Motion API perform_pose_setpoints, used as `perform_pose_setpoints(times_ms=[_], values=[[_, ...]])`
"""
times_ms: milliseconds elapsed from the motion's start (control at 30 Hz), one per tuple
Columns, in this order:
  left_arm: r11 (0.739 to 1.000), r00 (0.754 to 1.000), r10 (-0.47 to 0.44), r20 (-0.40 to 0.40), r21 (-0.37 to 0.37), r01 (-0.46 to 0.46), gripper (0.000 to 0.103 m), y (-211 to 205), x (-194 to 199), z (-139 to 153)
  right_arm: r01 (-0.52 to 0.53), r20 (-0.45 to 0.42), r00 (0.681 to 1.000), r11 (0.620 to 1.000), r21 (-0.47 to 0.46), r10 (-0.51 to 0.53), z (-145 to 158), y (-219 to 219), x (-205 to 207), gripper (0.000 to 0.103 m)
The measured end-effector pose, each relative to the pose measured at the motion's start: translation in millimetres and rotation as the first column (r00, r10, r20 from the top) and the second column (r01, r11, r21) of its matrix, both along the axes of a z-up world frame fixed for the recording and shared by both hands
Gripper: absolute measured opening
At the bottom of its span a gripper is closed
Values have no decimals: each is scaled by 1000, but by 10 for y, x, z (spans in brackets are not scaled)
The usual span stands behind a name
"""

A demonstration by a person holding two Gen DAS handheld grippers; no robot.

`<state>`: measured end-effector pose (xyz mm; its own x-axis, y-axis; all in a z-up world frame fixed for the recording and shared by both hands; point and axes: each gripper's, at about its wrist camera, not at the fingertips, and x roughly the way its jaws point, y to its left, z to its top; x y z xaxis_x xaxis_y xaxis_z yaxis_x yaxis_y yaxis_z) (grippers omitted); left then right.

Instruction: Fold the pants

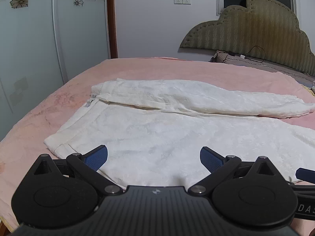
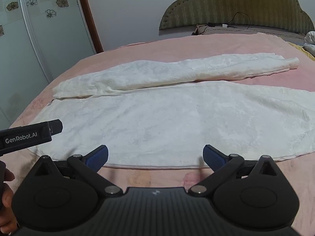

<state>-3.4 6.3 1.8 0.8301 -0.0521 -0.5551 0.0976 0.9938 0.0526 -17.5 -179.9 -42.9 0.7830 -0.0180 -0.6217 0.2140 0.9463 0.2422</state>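
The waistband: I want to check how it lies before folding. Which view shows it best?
The left wrist view. There the waistband lies close, at the left end of the pants, its hem seam plain. In the right wrist view that end sits far left, small, partly behind the left gripper.

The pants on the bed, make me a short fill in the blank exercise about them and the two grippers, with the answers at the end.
1. The pants are ____ in colour.
2. They lie spread on a ____ blanket.
3. The left gripper and the right gripper both have their jaws ____, holding nothing.
4. At the far end of the bed stands an olive-green ____.

Missing words: white; pink; open; headboard
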Motion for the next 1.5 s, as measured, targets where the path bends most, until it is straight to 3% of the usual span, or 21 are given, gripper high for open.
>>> perform_pose_setpoints(times_ms=[267,1500], values=[[1000,1000,-11,24,27,10,102,-14,-36,-5,-4,-6,1000,1000,-7,4,-47,-3,-47,103],[1000,999,-26,24,15,26,102,22,-26,-16,-18,-9,1000,999,-48,17,-32,28,19,103]])
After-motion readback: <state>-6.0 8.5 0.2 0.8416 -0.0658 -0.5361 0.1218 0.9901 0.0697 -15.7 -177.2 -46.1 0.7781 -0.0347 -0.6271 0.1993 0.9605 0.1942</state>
